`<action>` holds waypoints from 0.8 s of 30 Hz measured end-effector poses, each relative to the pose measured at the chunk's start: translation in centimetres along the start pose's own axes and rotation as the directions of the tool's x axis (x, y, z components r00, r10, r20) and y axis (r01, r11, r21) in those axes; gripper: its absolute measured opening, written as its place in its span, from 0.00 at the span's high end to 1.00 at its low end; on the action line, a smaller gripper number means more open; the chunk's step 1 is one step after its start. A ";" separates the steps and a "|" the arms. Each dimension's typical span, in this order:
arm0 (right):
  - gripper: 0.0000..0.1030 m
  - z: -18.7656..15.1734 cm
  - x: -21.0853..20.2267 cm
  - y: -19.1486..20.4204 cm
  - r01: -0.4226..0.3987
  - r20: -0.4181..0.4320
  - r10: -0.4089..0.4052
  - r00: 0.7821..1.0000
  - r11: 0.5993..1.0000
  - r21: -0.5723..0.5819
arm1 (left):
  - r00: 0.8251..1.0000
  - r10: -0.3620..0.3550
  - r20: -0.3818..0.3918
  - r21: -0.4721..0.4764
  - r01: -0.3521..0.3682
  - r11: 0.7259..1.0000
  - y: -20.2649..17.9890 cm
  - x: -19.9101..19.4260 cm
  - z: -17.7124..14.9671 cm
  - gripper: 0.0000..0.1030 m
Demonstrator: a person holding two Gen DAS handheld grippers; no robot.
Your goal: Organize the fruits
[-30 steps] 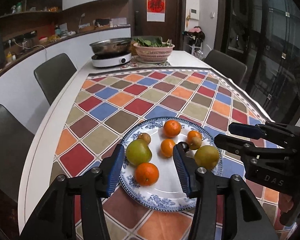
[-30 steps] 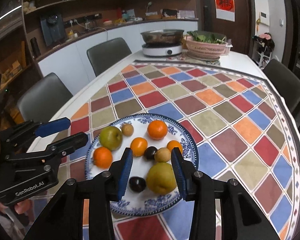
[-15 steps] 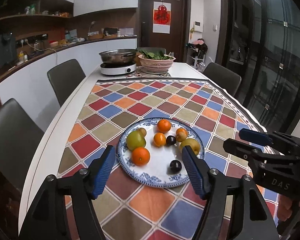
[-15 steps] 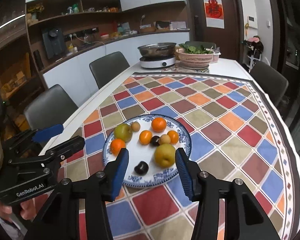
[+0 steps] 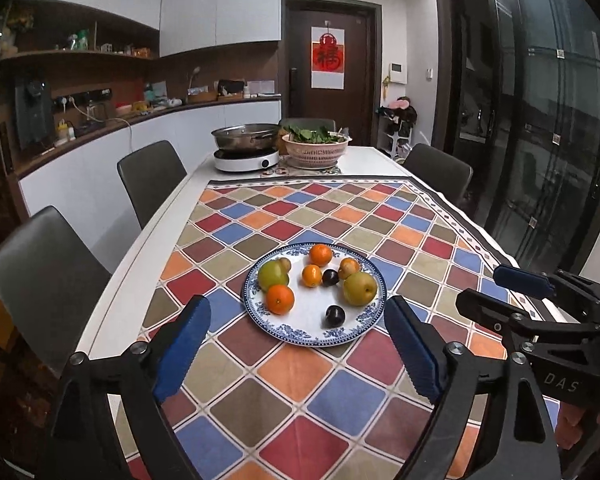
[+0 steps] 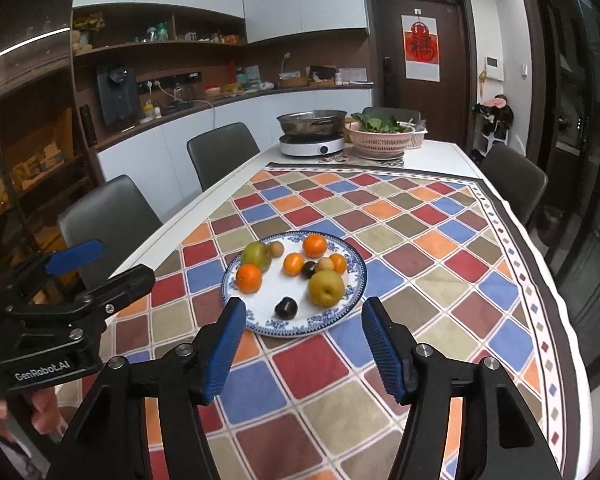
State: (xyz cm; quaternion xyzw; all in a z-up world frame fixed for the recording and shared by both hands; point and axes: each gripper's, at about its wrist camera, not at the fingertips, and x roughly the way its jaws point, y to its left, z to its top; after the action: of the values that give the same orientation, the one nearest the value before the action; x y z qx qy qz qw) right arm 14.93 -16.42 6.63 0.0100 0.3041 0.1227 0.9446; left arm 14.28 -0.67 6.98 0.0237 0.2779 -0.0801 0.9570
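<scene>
The fruits sit on the blue-rimmed plate at frame centre. Your left gripper, marked "GenRobot.AI", and right gripper, marked "DAS", have just been opening; both jaws stand wide with nothing between them.

Fruit-laden plate beyond empty tongs

Checked cloth, pot, veg basket, chairs
</scene>
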 end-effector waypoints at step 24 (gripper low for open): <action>0.35 -3.7 -6.6 0.7 0.047 0.067 -0.047 0.997 0.999 0.000 | 0.996 0.051 0.075 0.032 -0.054 0.998 -1.6 -6.8 -3.1 0.03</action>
State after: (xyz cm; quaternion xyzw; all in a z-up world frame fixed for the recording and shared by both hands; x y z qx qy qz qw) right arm 7.47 -17.56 7.47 0.0060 0.2722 0.1004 0.9570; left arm 6.68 -1.05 8.05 0.0442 0.2400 -0.0605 0.9679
